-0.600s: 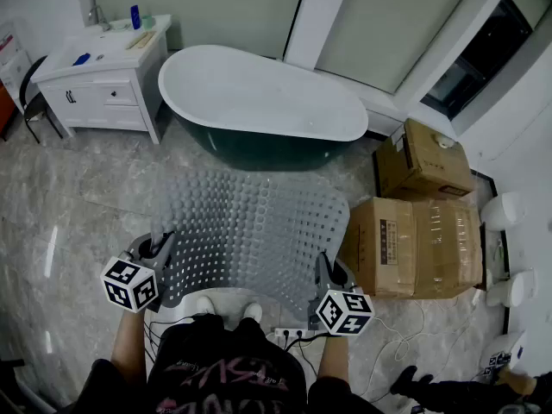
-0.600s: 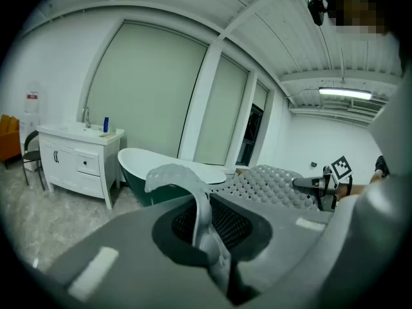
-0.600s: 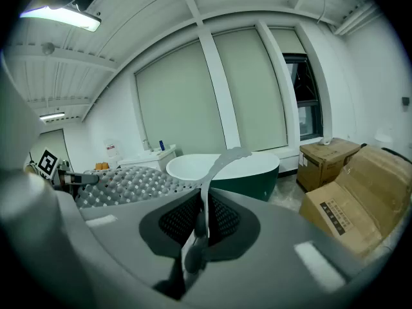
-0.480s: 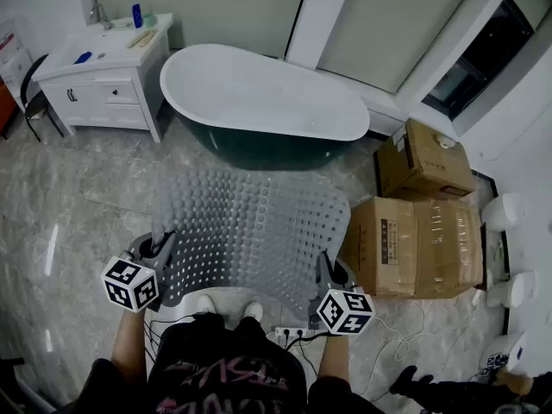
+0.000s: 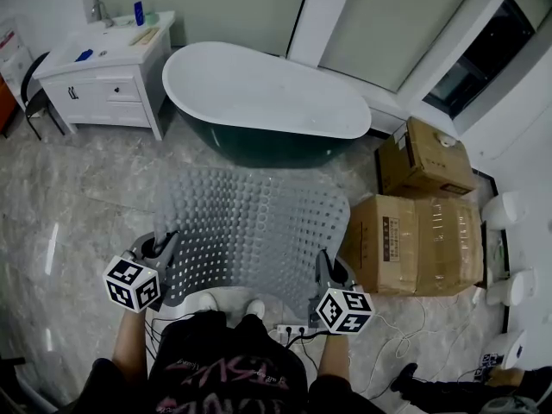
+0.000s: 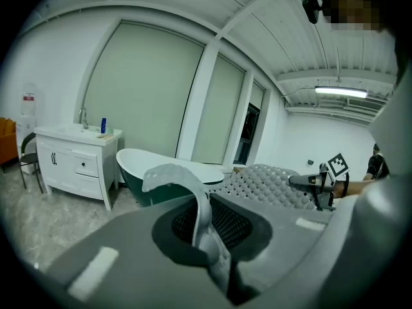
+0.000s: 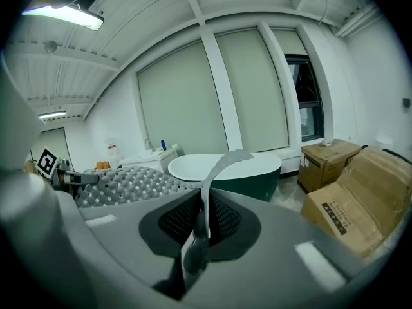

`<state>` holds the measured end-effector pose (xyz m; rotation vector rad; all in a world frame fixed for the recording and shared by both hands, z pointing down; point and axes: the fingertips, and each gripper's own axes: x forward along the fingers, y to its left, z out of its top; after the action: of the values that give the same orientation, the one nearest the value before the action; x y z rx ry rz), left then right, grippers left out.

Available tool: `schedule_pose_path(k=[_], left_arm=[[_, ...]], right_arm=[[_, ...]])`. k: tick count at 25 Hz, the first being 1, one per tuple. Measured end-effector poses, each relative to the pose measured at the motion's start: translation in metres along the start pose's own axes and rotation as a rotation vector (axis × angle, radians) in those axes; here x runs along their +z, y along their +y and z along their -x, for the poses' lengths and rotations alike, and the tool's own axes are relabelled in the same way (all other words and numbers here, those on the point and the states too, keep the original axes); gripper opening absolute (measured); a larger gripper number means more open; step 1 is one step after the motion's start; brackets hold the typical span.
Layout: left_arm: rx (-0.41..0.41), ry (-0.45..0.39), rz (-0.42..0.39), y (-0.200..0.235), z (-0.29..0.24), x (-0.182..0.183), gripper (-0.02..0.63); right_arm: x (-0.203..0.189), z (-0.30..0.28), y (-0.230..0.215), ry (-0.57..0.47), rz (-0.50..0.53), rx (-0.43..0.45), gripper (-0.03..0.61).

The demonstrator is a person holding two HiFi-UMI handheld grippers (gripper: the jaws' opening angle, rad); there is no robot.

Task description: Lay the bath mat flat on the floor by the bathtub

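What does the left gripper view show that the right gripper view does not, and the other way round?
Only the left gripper view: the chair and the right tool. Only the right gripper view: the left tool and the boxes, plainly seen. Both: the tub, the vanity, the mat, and a mat edge pinched between that view's own jaws.
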<state>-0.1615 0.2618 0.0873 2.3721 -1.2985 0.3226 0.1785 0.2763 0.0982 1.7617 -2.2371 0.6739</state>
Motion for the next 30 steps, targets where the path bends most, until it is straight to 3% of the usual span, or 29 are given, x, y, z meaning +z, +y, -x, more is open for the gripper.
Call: schedule_pose_path(k=[21,30], left_arm=[[-0.07,0.026,-0.017,0.049,0.004,-0.008,0.02],[-0.073,0.041,-0.039,0.057,-0.016,0.001,0.02]], right_arm=[[-0.005,-0.022,0.047,-0.002,0.029,-0.053,0.051],[0.003,-0.044,0.041,-0.009,0.028,-0.049,0.051]])
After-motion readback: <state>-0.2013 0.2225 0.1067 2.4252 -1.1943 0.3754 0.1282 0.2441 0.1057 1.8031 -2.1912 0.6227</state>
